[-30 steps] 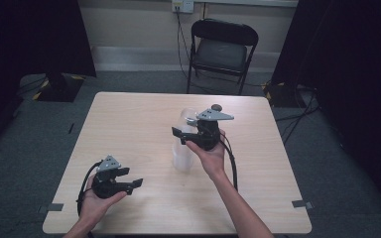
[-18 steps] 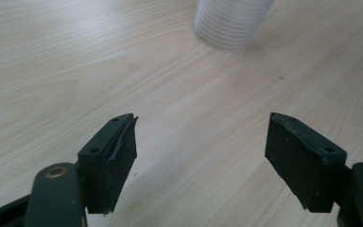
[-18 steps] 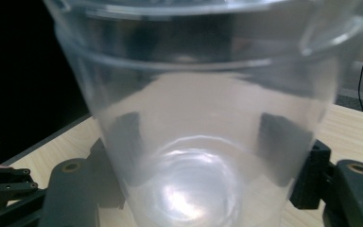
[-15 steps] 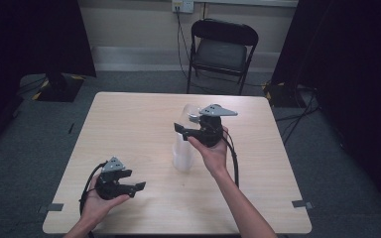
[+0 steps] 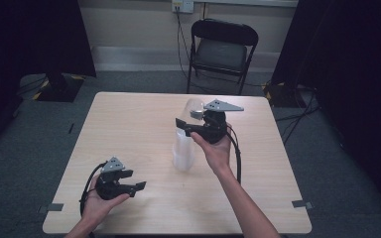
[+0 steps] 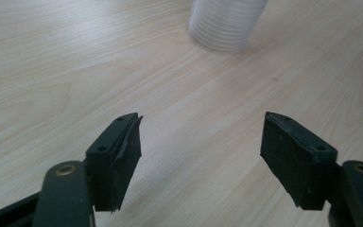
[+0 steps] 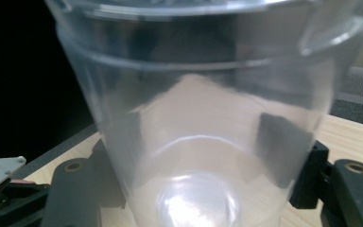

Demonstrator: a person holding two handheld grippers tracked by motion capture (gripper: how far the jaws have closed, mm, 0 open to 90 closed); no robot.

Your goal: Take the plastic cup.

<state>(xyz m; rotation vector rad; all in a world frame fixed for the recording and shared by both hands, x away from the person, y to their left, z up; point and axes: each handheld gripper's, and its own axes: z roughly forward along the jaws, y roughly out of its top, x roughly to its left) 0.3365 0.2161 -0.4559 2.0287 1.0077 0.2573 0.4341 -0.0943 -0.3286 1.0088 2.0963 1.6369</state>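
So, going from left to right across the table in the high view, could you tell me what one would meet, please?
Left tongs, open and empty → stack of clear cups standing on the table → right tongs, shut on a single clear cup.

Light wooden table (image 5: 129,124); stack of clear cups (image 5: 183,152) standing on it.

From my remote seat this looks like a recording studio or lab: a bare wooden table (image 5: 129,124) on grey carpet (image 5: 25,148), black curtains (image 5: 347,59) at both sides (a light stand's base by the left one), and a folding chair (image 5: 221,49) against the wall.
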